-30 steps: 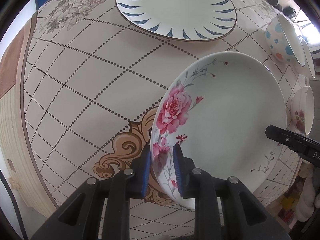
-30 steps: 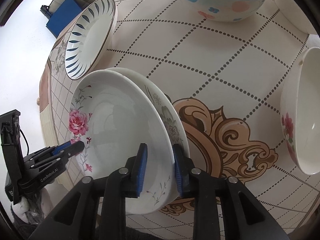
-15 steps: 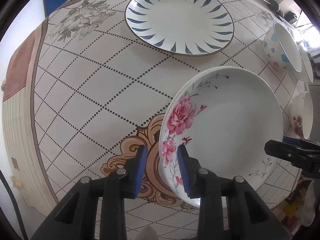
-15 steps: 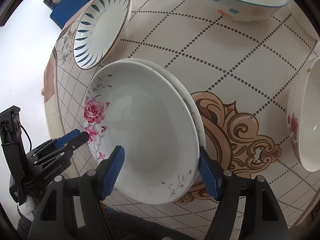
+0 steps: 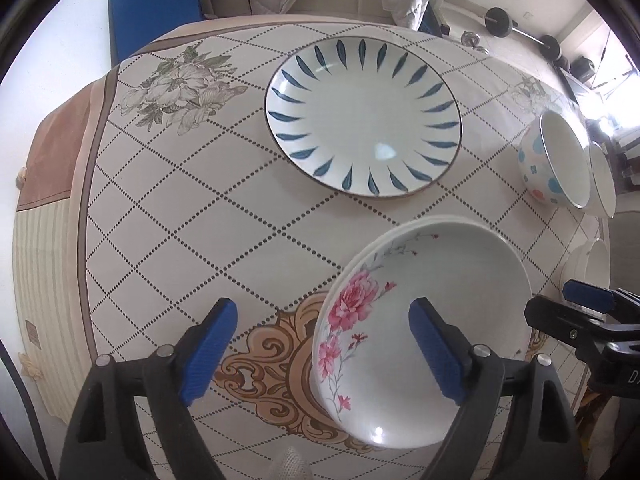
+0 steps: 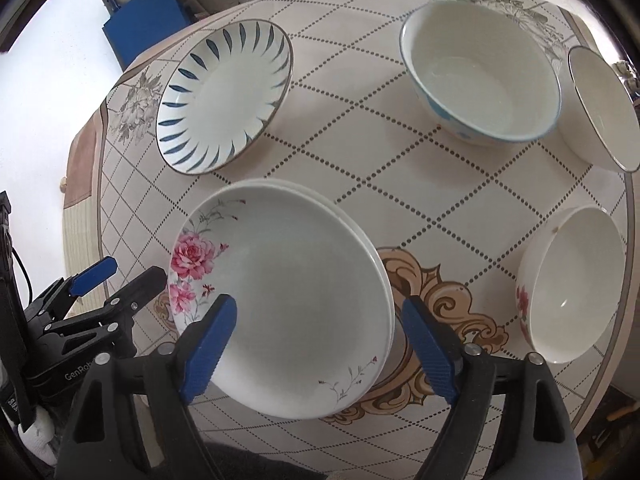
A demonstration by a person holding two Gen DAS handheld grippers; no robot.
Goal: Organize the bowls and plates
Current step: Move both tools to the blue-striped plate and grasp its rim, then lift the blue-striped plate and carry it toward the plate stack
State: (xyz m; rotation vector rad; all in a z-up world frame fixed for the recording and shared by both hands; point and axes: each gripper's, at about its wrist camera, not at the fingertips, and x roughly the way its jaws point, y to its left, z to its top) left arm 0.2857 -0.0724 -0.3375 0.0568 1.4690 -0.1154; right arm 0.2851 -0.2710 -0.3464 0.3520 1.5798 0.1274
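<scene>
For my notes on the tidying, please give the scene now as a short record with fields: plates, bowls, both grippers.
stacked: rose plate lies on another white plate
loose plate: blue-leaf plate, flat on the tablecloth
bowls: dotted bowl, plain-rimmed bowl, rose bowl, all apart
left gripper: jaws opening, holding nothing
right gripper: jaws opening, holding nothing

tablecloth [image 5: 168,216]: cream, dotted diamond grid, grey flower print at far-left corner, tan scroll emblem at near edge
blue mat [image 5: 154,4]: beyond table's far-left corner
barbell [image 5: 520,28]: floor, beyond far-right corner
</scene>
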